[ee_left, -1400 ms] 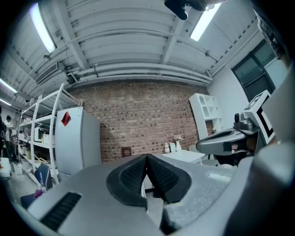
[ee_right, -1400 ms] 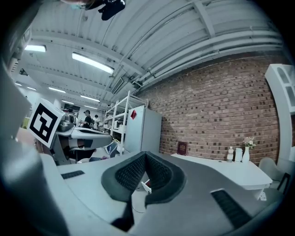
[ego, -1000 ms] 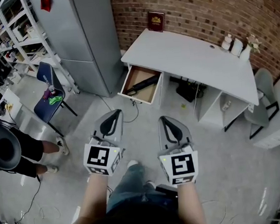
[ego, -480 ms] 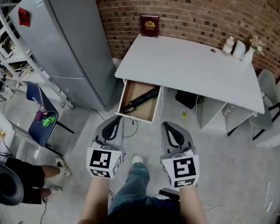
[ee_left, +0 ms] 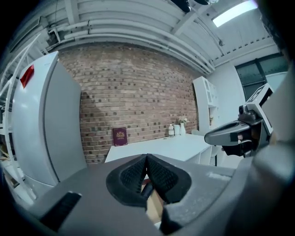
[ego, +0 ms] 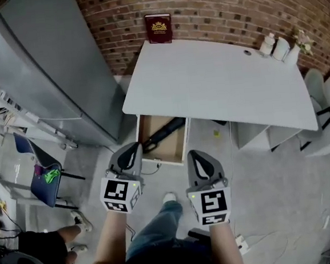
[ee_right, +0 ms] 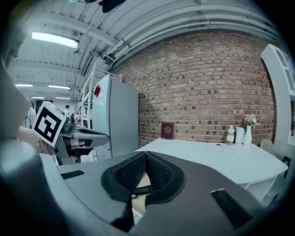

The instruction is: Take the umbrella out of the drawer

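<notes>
A black folded umbrella (ego: 164,132) lies slantwise in the open wooden drawer (ego: 150,149) under the left end of the white desk (ego: 218,83). My left gripper (ego: 133,147) hangs just in front of the drawer's near edge, jaws shut with nothing between them. My right gripper (ego: 196,156) is level with it, to the drawer's right, also shut and empty. In the left gripper view a sliver of the umbrella (ee_left: 147,189) and the drawer shows below the closed jaw tips (ee_left: 146,156). In the right gripper view the umbrella (ee_right: 138,191) peeks out under the closed tips (ee_right: 146,154).
A tall grey fridge (ego: 51,75) stands left of the desk. A dark red book (ego: 159,28) leans on the brick wall; bottles (ego: 276,47) sit at the desk's far right corner. A blue chair (ego: 43,179) and another person (ego: 26,255) are at the left.
Both grippers and I have come forward toward the desk; the drawer now lies right in front of the jaw tips. Both pairs of jaws stayed shut.
</notes>
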The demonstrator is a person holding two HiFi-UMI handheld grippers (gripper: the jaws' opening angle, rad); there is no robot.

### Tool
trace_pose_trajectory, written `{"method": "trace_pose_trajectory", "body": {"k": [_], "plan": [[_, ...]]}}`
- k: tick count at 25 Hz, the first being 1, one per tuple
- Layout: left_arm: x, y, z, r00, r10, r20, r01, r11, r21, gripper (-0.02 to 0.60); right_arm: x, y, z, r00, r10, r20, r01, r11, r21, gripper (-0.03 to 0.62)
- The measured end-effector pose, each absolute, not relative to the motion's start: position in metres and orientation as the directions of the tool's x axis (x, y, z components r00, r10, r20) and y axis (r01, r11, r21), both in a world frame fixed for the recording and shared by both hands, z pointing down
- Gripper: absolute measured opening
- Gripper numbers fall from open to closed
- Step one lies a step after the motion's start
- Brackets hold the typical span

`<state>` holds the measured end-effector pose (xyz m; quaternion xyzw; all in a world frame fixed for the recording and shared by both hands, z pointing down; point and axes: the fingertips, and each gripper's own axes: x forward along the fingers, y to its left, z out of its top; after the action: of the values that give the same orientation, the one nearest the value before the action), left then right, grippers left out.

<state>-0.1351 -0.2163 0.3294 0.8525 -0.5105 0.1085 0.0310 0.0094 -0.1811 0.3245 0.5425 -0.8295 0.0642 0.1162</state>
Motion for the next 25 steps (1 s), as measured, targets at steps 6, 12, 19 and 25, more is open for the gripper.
{"method": "trace_pose_trajectory", "body": {"k": [6,12,19,25], "plan": [[-0.142,-0.278,0.371,0.485,-0.826,0.288,-0.864,-0.503,0.013,-0.003,0.017,-0.238,0.373,-0.339,-0.874,0.349,-0.938,0.342,-0.055,-0.008],[-0.140,-0.316,0.414,0.530,-0.777,0.339,-0.837,-0.544,0.062,0.000,0.019,-0.269,0.404,-0.306,-0.859,0.410,-0.948,0.313,-0.053,-0.008],[-0.119,-0.326,0.459,0.575,-0.710,0.406,-0.796,-0.601,0.076,0.095,0.030,-0.278,0.433,-0.311,-0.843,0.440,-0.946,0.317,-0.061,-0.009],[-0.105,-0.333,0.498,0.578,-0.685,0.443,-0.782,-0.621,0.062,0.063,0.037,-0.284,0.473,-0.328,-0.829,0.454,-0.942,0.325,-0.087,-0.008]]}}
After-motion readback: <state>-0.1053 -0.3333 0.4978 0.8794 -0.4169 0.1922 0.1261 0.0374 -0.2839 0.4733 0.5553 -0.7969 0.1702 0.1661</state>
